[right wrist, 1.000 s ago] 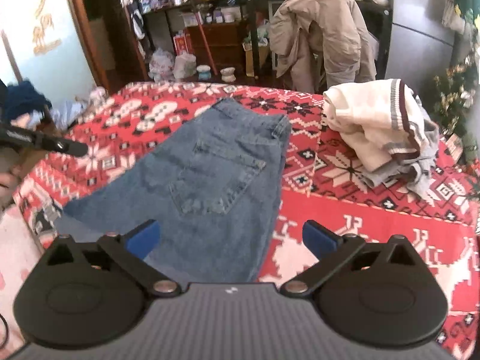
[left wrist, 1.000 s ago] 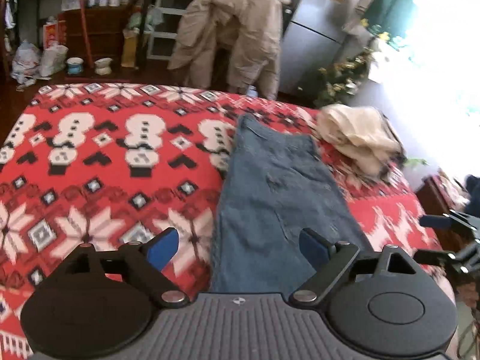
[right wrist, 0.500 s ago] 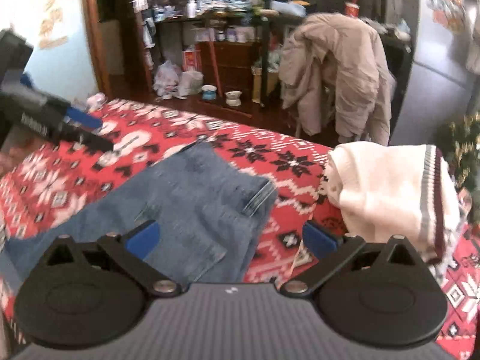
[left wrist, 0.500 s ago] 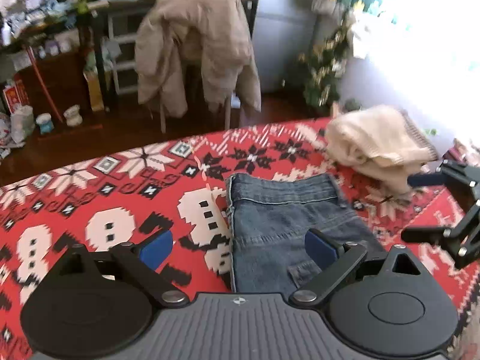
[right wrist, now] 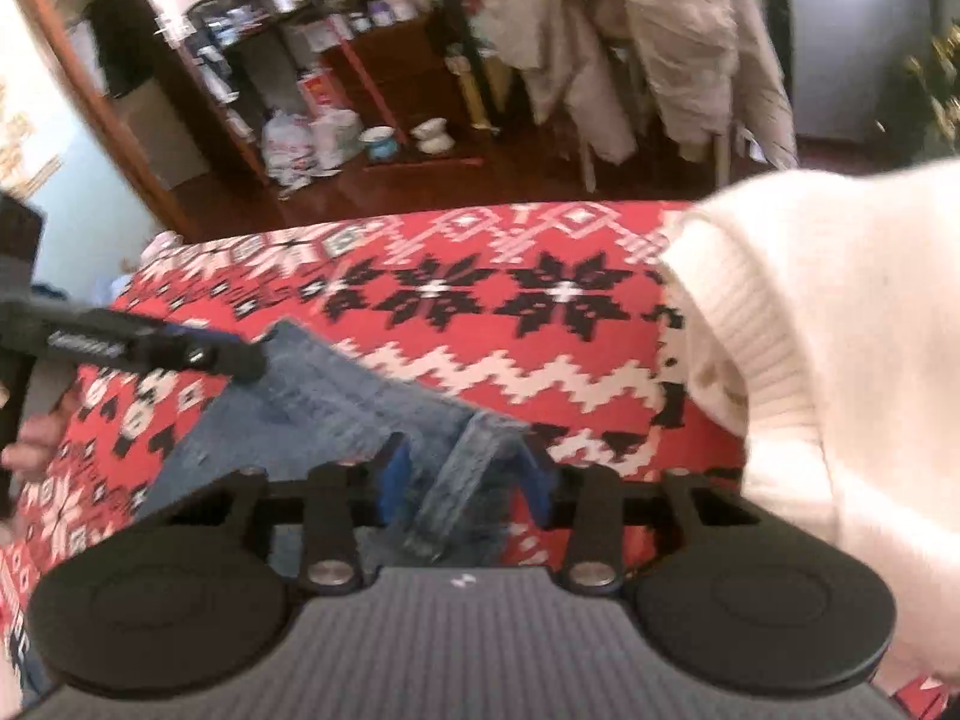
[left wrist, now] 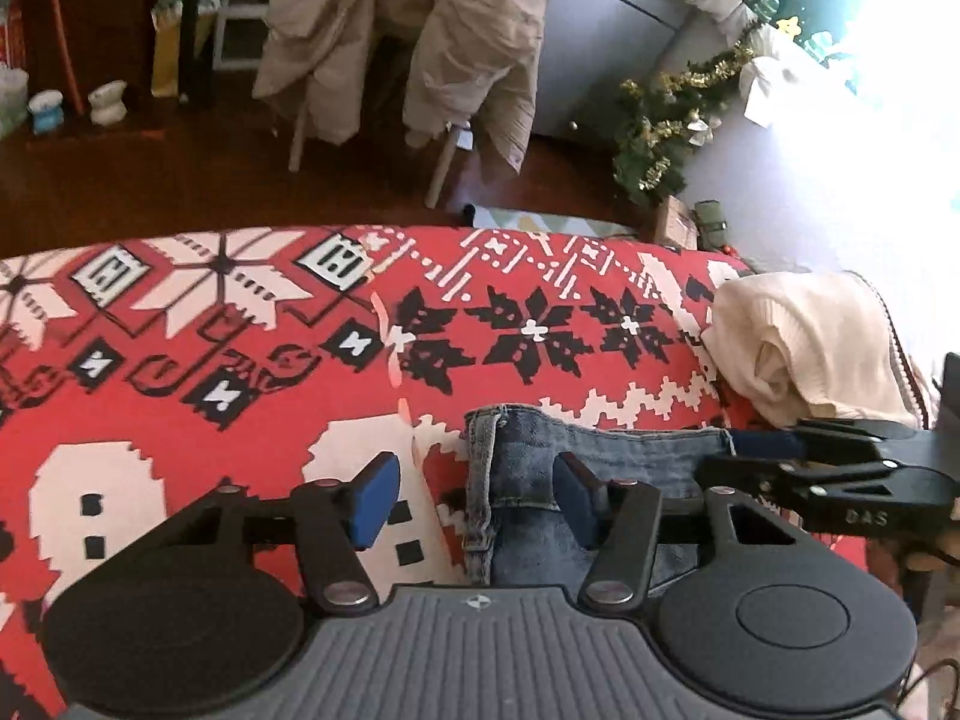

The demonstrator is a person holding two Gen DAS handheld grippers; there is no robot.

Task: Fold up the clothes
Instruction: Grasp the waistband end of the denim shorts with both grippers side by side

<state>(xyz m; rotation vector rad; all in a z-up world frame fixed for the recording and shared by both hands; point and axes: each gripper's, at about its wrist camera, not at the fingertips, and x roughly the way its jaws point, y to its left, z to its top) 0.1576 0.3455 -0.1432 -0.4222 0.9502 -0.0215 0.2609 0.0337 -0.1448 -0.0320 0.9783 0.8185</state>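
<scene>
Blue jeans lie flat on a red patterned blanket, waistband toward the far edge. My left gripper is over the waistband's left corner. Its jaws are closing with the denim edge between them, and the left pad is still clear of the cloth. My right gripper straddles the other waistband corner, jaws closing around it; the view is blurred and no firm pinch shows. Each gripper appears in the other's view: the right gripper and the left gripper.
A cream sweater is heaped on the blanket just right of the jeans, close to my right gripper. Past the bed edge are dark floor, a beige coat over a chair, cluttered shelves and a small tinsel tree.
Both grippers travelled forward along the jeans from the leg end to the waistband and dropped lower. Both sets of jaws went from wide apart to about half as wide.
</scene>
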